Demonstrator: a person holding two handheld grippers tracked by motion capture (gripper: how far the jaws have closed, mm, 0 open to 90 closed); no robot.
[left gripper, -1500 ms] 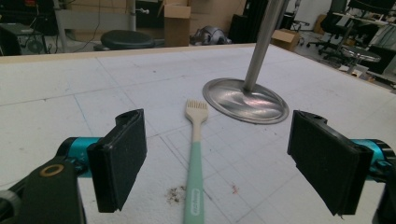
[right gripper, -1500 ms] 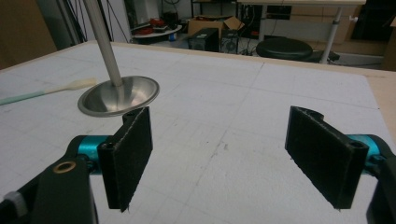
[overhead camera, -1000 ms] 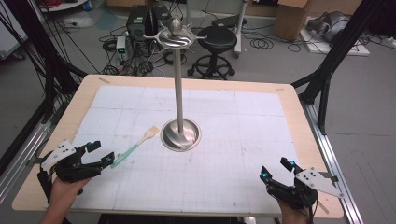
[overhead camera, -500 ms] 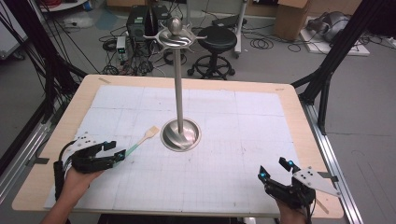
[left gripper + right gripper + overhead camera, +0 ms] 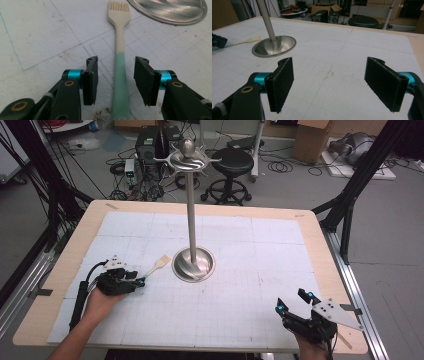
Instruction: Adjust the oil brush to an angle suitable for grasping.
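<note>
two grippers are in our hands at the desk, one at each near corner. our left gripper lies low over the white grid mat, pointing toward the brush. in the left gripper view the brush runs straight up the middle between the jaws: its green handle end passes through the gap and its cream head with the bristles lies beyond, just beside the rim of the stand's base. the jaws have just been closing and now stand at a middling width, one pad on each side of the handle with a strip of mat showing on both sides, so they do not press on it. the brush lies flat on the mat.

in the high view the brush lies aslant, head toward the stand, handle toward our left hand. the stand is a steel pole rising upright from a round dished base near the middle of the mat, with a ball and curved hooks at its top.

our right gripper sits near the right front corner, well apart from the brush and the stand. in the right gripper view its jaws are wide with nothing but mat between them, and the stand's base and the brush head show farther off at the upper left.
</note>
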